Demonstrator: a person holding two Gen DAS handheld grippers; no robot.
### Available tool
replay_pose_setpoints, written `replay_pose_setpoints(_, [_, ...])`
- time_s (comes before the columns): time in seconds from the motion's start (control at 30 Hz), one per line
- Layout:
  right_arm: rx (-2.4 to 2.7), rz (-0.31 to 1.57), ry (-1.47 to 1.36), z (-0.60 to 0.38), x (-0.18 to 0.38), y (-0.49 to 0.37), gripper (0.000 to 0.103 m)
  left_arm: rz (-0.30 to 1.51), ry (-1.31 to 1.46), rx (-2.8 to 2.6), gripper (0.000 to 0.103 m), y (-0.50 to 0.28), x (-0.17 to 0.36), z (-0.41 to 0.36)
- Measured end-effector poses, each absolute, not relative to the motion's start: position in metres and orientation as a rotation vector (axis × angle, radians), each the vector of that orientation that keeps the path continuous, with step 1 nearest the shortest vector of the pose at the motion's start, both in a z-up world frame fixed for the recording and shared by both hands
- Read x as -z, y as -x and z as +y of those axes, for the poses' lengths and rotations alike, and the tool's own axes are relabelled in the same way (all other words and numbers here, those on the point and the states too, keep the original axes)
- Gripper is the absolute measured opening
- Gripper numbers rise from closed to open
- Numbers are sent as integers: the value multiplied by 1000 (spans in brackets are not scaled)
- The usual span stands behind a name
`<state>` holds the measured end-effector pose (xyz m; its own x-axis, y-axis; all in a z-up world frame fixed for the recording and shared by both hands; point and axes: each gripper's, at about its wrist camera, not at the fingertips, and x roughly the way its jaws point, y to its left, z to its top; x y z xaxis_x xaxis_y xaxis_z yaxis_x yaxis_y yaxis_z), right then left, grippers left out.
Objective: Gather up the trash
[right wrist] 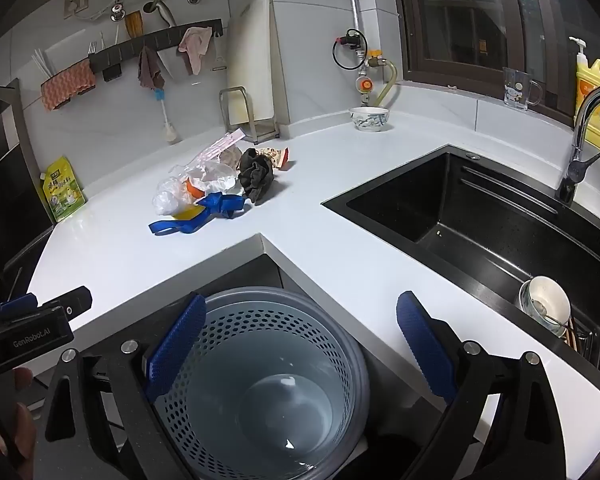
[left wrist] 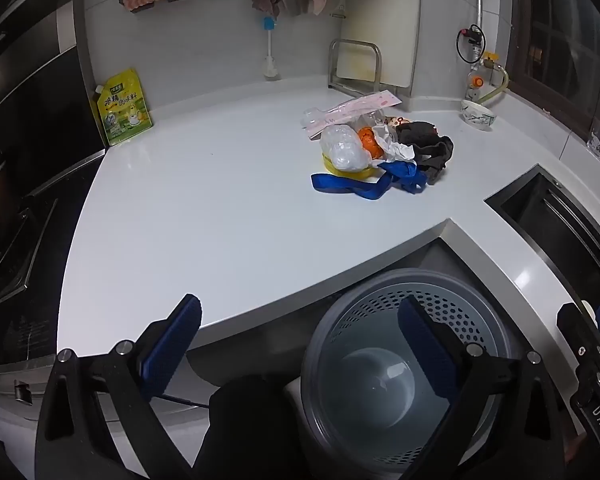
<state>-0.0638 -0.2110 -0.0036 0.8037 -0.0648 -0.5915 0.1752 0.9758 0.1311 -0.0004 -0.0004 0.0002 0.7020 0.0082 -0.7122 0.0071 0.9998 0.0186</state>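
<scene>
Both grippers, left (left wrist: 300, 344) and right (right wrist: 300, 340), open over white kitchen countertop (right wrist: 112, 248).

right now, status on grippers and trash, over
Left gripper and right gripper open, empty, over bin. Trash pile untouched on counter. Path clear.

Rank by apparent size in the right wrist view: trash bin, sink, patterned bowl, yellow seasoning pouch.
1. sink
2. trash bin, inflated by nearness
3. yellow seasoning pouch
4. patterned bowl, close to the pouch; unsure
</scene>
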Motion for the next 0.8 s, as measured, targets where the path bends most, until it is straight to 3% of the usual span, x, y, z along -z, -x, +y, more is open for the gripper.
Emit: replay_pose_setpoints(0.8, [130, 613, -180, -213, -3, 67, 92, 786, -21, -1, 97, 3, -1, -1])
